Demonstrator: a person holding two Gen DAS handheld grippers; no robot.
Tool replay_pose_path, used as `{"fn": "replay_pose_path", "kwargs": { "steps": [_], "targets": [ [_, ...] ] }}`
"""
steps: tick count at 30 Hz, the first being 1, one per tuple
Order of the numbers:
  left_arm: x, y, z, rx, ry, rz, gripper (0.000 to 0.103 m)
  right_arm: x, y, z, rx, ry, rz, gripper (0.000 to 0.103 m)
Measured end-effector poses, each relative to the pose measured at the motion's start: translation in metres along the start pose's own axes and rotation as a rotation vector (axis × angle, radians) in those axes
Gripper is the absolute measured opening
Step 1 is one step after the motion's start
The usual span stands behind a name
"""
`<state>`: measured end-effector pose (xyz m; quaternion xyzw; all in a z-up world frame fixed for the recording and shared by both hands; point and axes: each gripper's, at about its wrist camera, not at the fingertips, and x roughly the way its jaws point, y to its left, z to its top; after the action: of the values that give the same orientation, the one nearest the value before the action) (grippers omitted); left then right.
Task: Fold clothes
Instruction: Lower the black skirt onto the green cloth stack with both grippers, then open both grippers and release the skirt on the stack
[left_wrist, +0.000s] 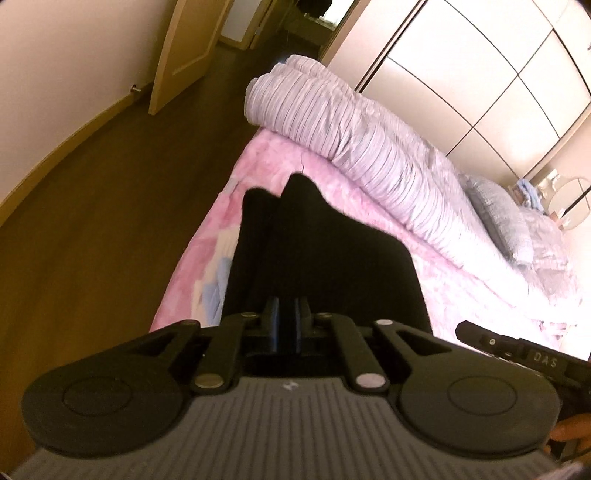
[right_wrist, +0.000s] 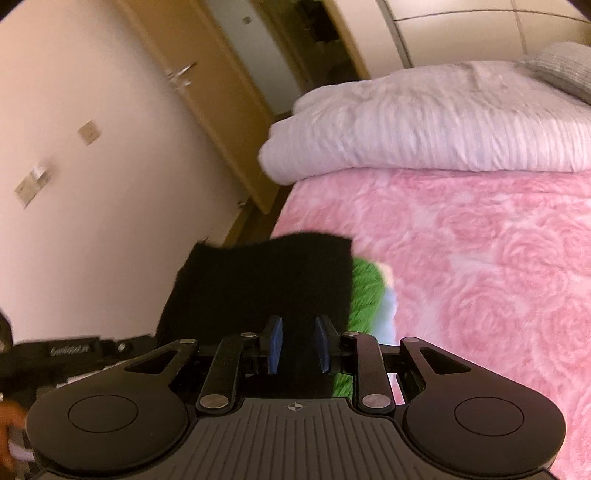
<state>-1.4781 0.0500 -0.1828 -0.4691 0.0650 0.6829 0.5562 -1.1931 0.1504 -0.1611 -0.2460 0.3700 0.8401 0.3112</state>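
A black garment (left_wrist: 317, 251) hangs from both grippers over the near edge of a bed with a pink rose-patterned cover (right_wrist: 480, 258). My left gripper (left_wrist: 287, 306) is shut on the garment, its fingers nearly together with dark cloth pinched between them. In the right wrist view the same black garment (right_wrist: 266, 273) fills the gap between the blue pads (right_wrist: 275, 343), and my right gripper (right_wrist: 298, 325) is shut on a thicker bunch of it. Its far edge stands up unevenly above the pink cover (left_wrist: 273, 155).
A green cloth (right_wrist: 364, 291) lies on the bed behind the garment. A folded lilac duvet (right_wrist: 424, 125) and a grey pillow (left_wrist: 502, 221) lie further back. Brown floor (left_wrist: 92, 221), a wooden door (right_wrist: 207, 110) and a wall lie left of the bed. Wardrobe panels (left_wrist: 498, 74) stand behind.
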Motion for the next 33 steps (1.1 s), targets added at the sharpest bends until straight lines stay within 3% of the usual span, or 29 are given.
{"fn": "replay_pose_path", "kwargs": {
  "steps": [8, 13, 17, 23, 27, 33],
  "targets": [
    [0.055, 0.013, 0.028, 0.017, 0.025, 0.035, 0.002, 0.060, -0.015, 0.019, 0.119, 0.105, -0.013, 0.024],
    [0.060, 0.027, 0.030, -0.038, 0.034, 0.017, 0.003, 0.067, -0.010, 0.024, 0.079, 0.144, 0.004, 0.024],
    [0.023, 0.024, 0.020, -0.049, 0.004, -0.002, 0.002, 0.040, -0.012, 0.019, 0.073, 0.125, 0.044, 0.024],
    [-0.041, 0.001, -0.034, -0.004, 0.041, -0.004, 0.005, -0.016, 0.007, -0.019, -0.124, 0.144, 0.082, 0.024],
    [-0.039, -0.005, -0.061, 0.045, 0.090, 0.044, 0.005, -0.030, 0.023, -0.050, -0.217, 0.181, 0.069, 0.024],
    [-0.020, 0.008, -0.068, 0.037, 0.105, 0.125, 0.000, -0.002, 0.046, -0.072, -0.305, 0.237, 0.009, 0.023]
  ]
}}
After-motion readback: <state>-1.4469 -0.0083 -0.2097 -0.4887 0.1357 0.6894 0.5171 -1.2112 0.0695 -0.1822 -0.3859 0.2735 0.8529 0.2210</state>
